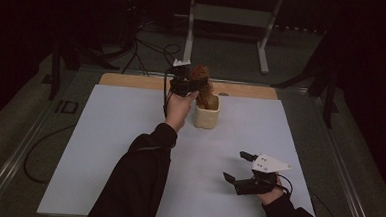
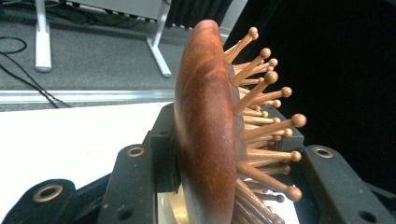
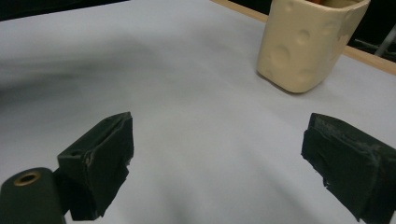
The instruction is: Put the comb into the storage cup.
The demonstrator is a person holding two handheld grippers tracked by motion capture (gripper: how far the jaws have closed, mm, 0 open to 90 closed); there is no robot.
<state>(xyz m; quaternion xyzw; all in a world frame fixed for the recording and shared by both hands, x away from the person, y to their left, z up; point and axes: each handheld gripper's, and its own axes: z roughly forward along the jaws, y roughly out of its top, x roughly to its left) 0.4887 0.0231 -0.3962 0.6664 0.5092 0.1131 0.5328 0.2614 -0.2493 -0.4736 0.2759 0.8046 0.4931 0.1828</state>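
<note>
The left gripper (image 1: 182,83) is up at 12 o'clock of the white sheet (image 1: 104,149), held in the person's left hand (image 1: 179,110). Its jaws are clamped on a wooden hairbrush (image 2: 205,130): one jaw presses the smooth red-brown back, the other sits on the bristle side, w/ the ball-tipped pins (image 2: 268,77) sticking out toward 3 o'clock in the left gripper view. In the high view the brush stands about upright, its lower part inside the cream cup (image 1: 206,114), which is just at 3 o'clock of the hand, near the wooden table edge (image 1: 132,80).

The right gripper (image 1: 238,167) rests low at approx. 5 o'clock of the sheet, well apart from the cup. Its jaws are wide, nothing betw. them; in the right gripper view the pads (image 3: 100,158) are over bare sheet and the cup (image 3: 303,46) is at 1 o'clock.
</note>
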